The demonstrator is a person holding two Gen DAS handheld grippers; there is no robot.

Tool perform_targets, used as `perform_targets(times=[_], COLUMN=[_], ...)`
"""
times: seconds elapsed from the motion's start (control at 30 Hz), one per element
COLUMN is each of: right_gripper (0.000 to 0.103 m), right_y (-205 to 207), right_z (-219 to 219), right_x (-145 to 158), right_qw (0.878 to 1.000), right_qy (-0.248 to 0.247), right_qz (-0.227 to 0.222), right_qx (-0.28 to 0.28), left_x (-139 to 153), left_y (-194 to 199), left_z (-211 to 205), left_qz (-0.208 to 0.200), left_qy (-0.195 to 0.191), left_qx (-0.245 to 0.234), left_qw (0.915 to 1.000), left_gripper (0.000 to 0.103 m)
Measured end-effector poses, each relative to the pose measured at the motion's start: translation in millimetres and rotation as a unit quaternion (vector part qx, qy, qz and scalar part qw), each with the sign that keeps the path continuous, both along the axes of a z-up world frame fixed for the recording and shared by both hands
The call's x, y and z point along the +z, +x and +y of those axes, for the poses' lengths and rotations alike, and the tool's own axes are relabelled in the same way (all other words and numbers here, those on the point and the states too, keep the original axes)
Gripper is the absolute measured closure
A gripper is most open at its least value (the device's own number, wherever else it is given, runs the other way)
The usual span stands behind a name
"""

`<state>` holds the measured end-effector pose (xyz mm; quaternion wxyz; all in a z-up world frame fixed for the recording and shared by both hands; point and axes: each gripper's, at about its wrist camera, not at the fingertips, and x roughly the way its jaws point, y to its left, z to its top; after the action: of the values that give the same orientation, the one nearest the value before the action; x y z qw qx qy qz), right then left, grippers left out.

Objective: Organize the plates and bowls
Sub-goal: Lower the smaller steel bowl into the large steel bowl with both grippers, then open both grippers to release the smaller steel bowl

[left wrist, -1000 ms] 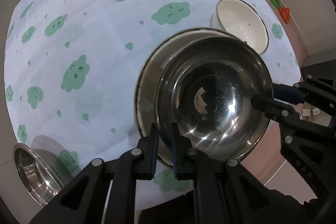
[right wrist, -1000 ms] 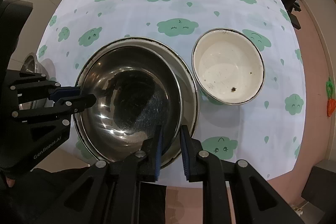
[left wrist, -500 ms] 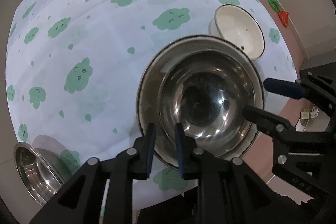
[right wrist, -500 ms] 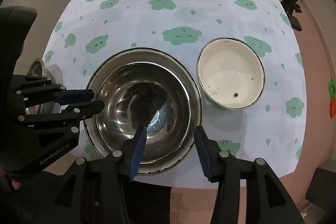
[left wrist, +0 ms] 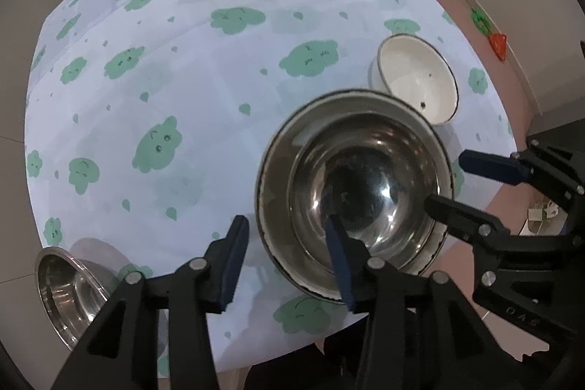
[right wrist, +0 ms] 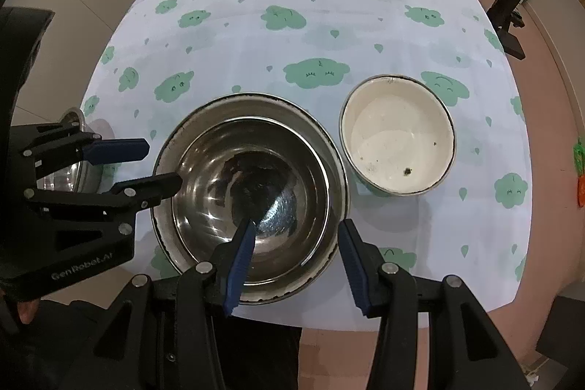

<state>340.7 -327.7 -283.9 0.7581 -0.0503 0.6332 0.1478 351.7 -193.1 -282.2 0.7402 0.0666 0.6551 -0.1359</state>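
I'm looking straight down on the table's cloud-print tablecloth [right wrist: 329,35]. The smaller steel bowl [right wrist: 252,192] sits nested inside the larger steel bowl [right wrist: 338,170], near the table's front edge, and nothing grips it.

My left gripper [left wrist: 289,254] is opening; its jaws straddle the near rim of the nested pair, one blue pad [left wrist: 234,254] outside over the cloth, the other above the inner bowl, neither pressing on metal. My right gripper [right wrist: 298,256] stands spread too, one finger over the inner bowl, the other just outside the big bowl's rim, clear of both.

In the right wrist view, the left gripper comes in from the left side, fingertips parted at the bowls' left rim.

Just to the right of the stack, close but not touching as far as I can tell, sits the cream enamel bowl [right wrist: 398,137], upright, with a few dark specks inside. Off at the table's left edge, well apart, another steel bowl [left wrist: 69,287] rests on the cloth.
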Motion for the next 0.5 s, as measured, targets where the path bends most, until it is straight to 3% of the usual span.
perform_targets(times=[0.5], right_gripper=[0.053], right_y=[4.6], right_z=[-10.4], right_x=[6.8], right_qw=[1.0], right_qy=[0.013], right_qz=[-0.02], right_qx=[-0.011], left_x=[16.1], left_y=[11.5], left_z=[-8.2], left_qz=[-0.039], left_qy=[0.0], left_qx=[0.003], left_qw=[0.9992], left_gripper=[0.058])
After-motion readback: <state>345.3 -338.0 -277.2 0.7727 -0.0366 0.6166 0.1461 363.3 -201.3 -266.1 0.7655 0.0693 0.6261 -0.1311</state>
